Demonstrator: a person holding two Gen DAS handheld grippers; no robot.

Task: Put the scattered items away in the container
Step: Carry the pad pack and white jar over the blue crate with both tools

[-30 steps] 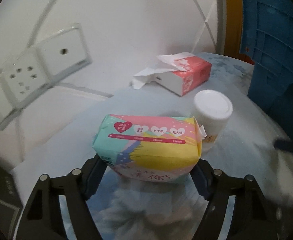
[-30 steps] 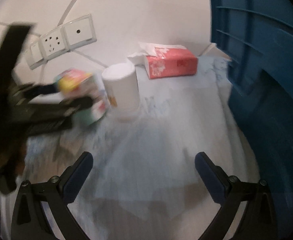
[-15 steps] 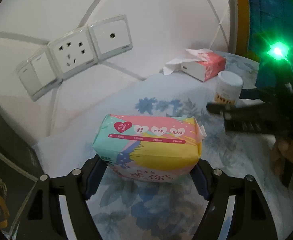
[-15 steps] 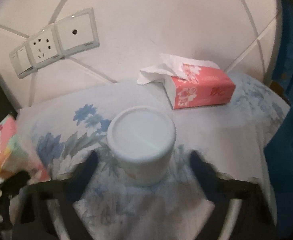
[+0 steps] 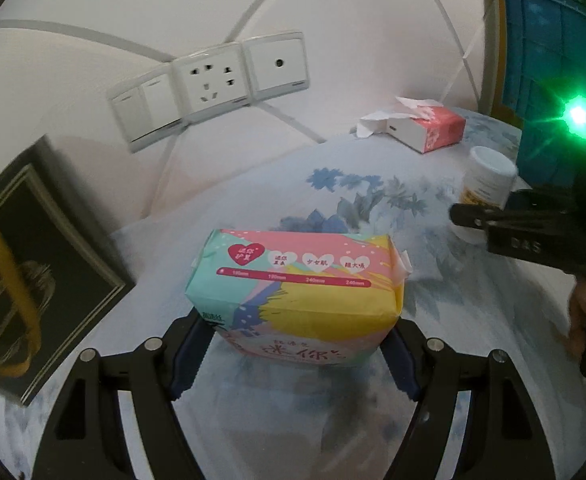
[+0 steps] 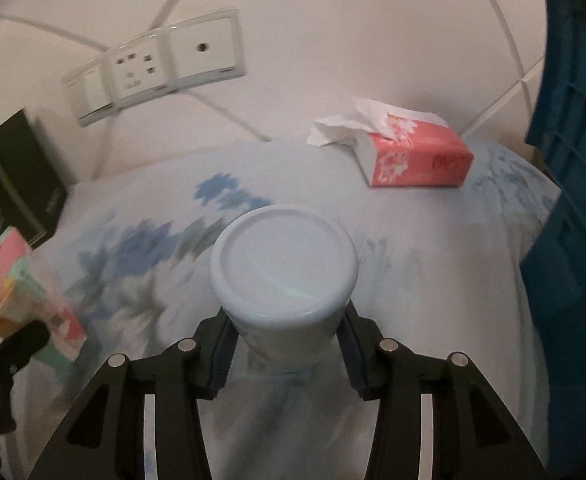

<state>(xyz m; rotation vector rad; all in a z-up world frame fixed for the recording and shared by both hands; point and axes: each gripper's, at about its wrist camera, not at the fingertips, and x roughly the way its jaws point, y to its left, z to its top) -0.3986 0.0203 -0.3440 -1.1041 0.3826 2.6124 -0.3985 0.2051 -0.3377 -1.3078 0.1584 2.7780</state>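
Note:
My left gripper (image 5: pixel 293 356) is shut on a colourful soft pack (image 5: pixel 297 288) and holds it above the flowered cloth (image 5: pixel 365 196). The pack also shows at the left of the right wrist view (image 6: pixel 21 300). My right gripper (image 6: pixel 285 344) has its jaws against both sides of a white lidded tub (image 6: pixel 285 276) that stands on the cloth. The tub and right gripper (image 5: pixel 489 216) show at the right of the left wrist view. A red tissue box (image 6: pixel 417 156) with tissue sticking out lies at the back. The blue container (image 6: pixel 569 200) stands at the right.
A dark framed picture (image 5: pixel 29 280) leans at the left edge. Wall sockets (image 5: pixel 213 84) are on the white wall behind the cloth. The blue container's wall (image 5: pixel 549 64) rises close beside the tub.
My right gripper moved in around the white tub and its jaws closed on it. My left gripper pulled back and to the left with the pack, bringing the dark picture into view.

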